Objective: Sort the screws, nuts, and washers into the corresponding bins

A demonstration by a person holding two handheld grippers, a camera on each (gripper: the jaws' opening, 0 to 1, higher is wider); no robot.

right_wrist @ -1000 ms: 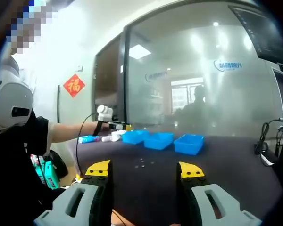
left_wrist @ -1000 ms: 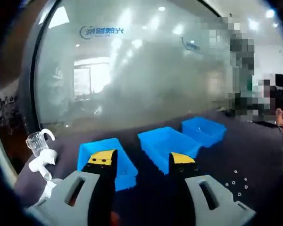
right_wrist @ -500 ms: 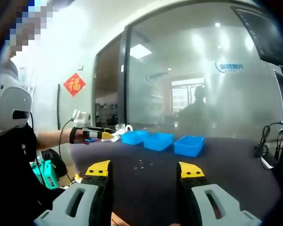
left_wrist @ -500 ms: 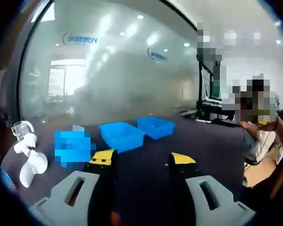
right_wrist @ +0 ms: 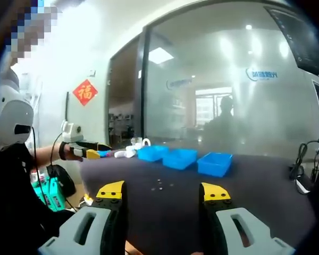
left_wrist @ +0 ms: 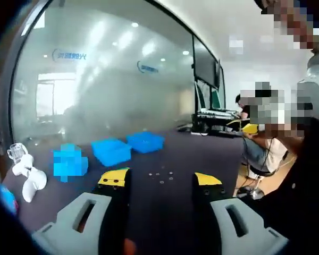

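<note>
Sorting looks unstarted: parts [left_wrist: 160, 175] lie loose at frame centre on the table [left_wrist: 202, 154] (bins [right_wrist: 182, 158] beyond), while both grippers, left [left_wrist: 160, 181] and right [right_wrist: 163, 190], hover open and empty.

On the dark table [right_wrist: 244, 196], the small hardware pieces [right_wrist: 160, 185] were too tiny to tell screws from nuts or washers; in the left gripper view they [left_wrist: 160, 175] read as pale specks. One blue bin [left_wrist: 70, 162] near the table's far edge was blurred by mosaic; the bins' [right_wrist: 178, 158] contents lay hidden behind their walls.
</note>
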